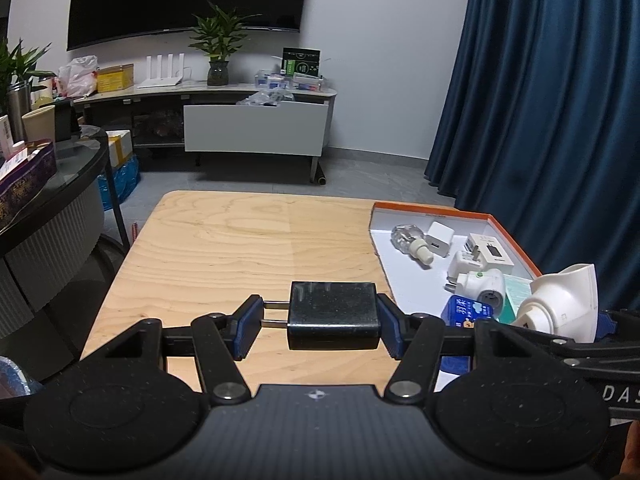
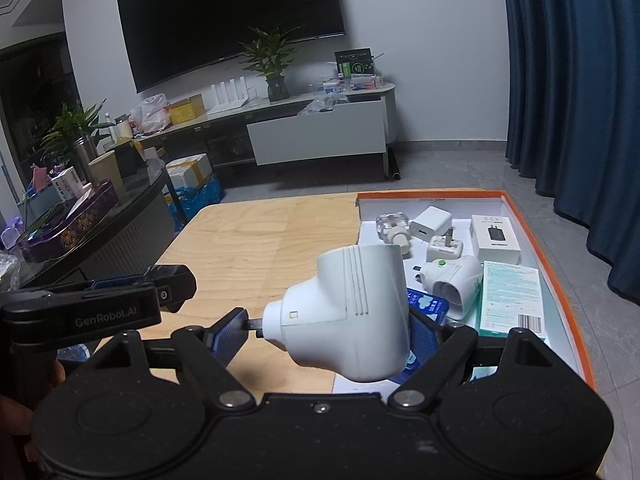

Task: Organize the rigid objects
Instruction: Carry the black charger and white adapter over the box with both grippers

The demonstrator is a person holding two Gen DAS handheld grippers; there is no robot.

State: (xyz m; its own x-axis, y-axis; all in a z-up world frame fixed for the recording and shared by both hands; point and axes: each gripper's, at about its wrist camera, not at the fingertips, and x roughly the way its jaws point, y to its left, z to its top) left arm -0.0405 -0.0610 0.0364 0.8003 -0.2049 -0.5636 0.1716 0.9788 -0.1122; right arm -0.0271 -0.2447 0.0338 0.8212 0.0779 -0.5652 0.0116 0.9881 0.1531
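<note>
**Two plugs held over the counter beside the orange-rimmed box**

A black charger (image 1: 333, 316) sits in the lower middle of the left wrist view, pinched sideways by the left hand-held gripper (image 1: 320, 326): one blue pad presses its right face, the other meets the tips of its two metal prongs on the left. It hangs above the wooden counter (image 1: 224, 248), just left of the box.

In the right wrist view a bulky white plug adapter (image 2: 348, 312) fills the lower middle, clamped by the right hand-held gripper (image 2: 332, 330); the left pad bears on its short metal pin, the right pad is mostly hidden behind its body. It hangs over the near left edge of the box. The same adapter (image 1: 556, 304) shows at the lower right of the left wrist view.

The shallow box (image 2: 560, 248) with an orange rim lies on the right part of the counter. Inside it are a clear bottle (image 2: 394, 230) with a white cap, a white cube charger (image 2: 430, 226), a small white carton (image 2: 496, 238) printed with a black charger, a white three-pin plug (image 2: 444, 250), a white plug with a green button (image 2: 456, 280), a pale green carton (image 2: 512, 300) and a blue packet (image 2: 426, 306), partly hidden behind the adapter.
</note>
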